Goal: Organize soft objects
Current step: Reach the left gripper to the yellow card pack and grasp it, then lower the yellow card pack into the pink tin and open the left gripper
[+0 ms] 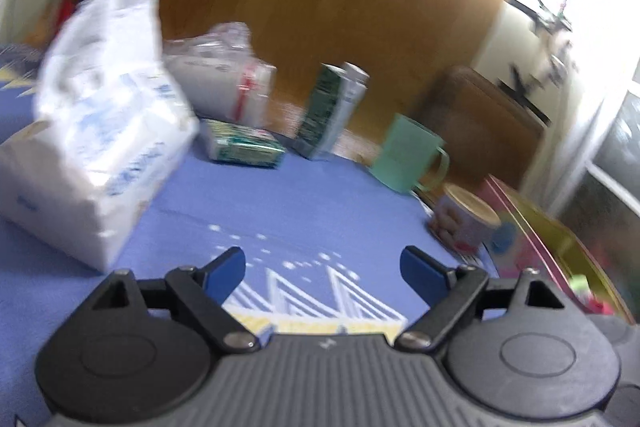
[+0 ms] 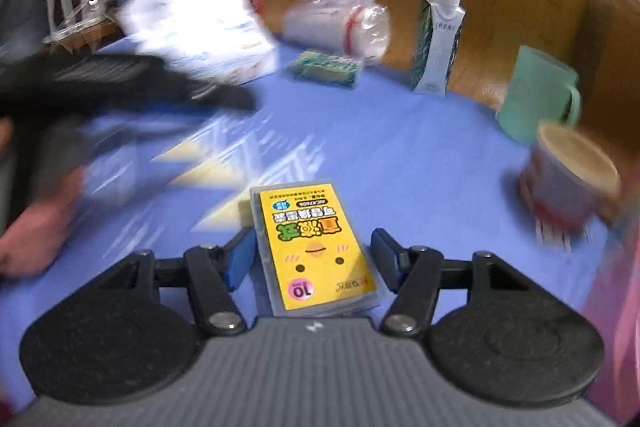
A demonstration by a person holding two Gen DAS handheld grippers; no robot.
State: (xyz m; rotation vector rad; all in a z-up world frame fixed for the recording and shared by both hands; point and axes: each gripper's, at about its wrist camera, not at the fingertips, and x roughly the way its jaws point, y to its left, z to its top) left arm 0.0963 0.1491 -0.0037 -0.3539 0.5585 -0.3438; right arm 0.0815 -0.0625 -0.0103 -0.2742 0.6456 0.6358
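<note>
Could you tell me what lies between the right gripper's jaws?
A yellow packet lies flat on the blue cloth between the right gripper's jaws, seen in the right wrist view; a gap shows at one jaw.

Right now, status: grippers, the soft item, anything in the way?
Left gripper open, empty, over blue cloth. Right gripper straddles yellow pack; left finger touching, right finger apart. Cup close on the right.
</note>
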